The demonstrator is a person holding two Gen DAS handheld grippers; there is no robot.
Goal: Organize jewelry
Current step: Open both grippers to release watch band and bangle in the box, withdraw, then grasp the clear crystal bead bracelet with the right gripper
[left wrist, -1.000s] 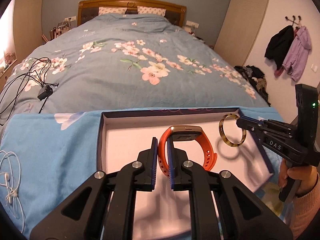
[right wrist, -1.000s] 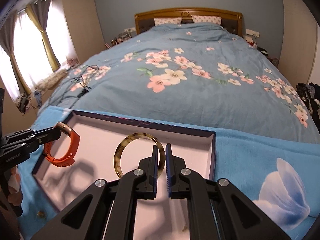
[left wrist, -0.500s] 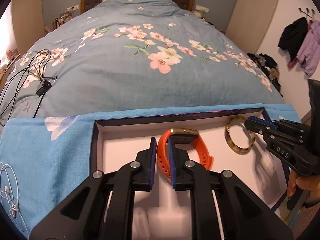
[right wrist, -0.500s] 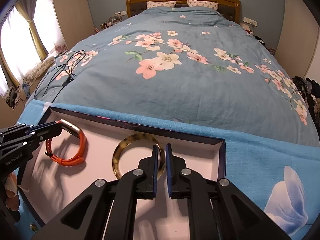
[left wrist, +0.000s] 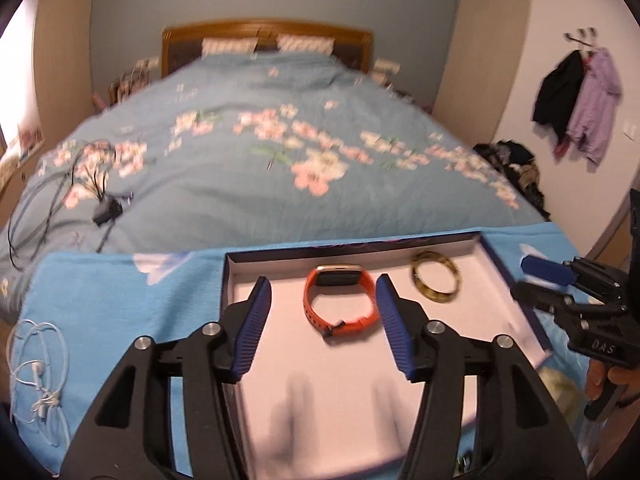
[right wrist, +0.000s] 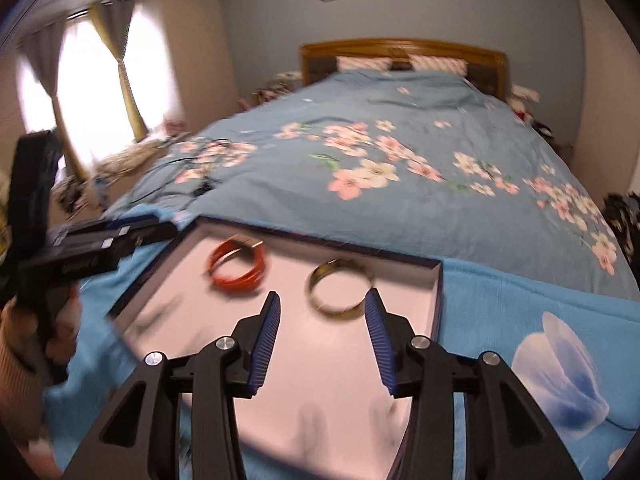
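We see the orange watch band [left wrist: 341, 302] lying flat on the pale floor of the shallow box [left wrist: 400, 396], left of centre, with its gold-edged face toward the far wall. Beside it, to the right and not touching it, lies the tortoiseshell bangle [left wrist: 436, 282], also flat on the box floor near the far right corner. Nothing holds either piece. Our left gripper [left wrist: 322, 330] hangs just above and short of the watch band, its jaws having just been opening; they now stand apart with only bare box floor between the blue pads. Our right gripper [right wrist: 322, 344] has likewise just been opening, and its jaws stand apart just short of the bangle, which lies free beyond the tips. The box sits on a bright blue floral towel [left wrist: 108, 300] spread over the foot of the bed [left wrist: 260, 184]. White earphones [left wrist: 38, 376] lie at the towel's left edge, and black cables [left wrist: 80, 196] rest on the bedspread. Both views are blurred.
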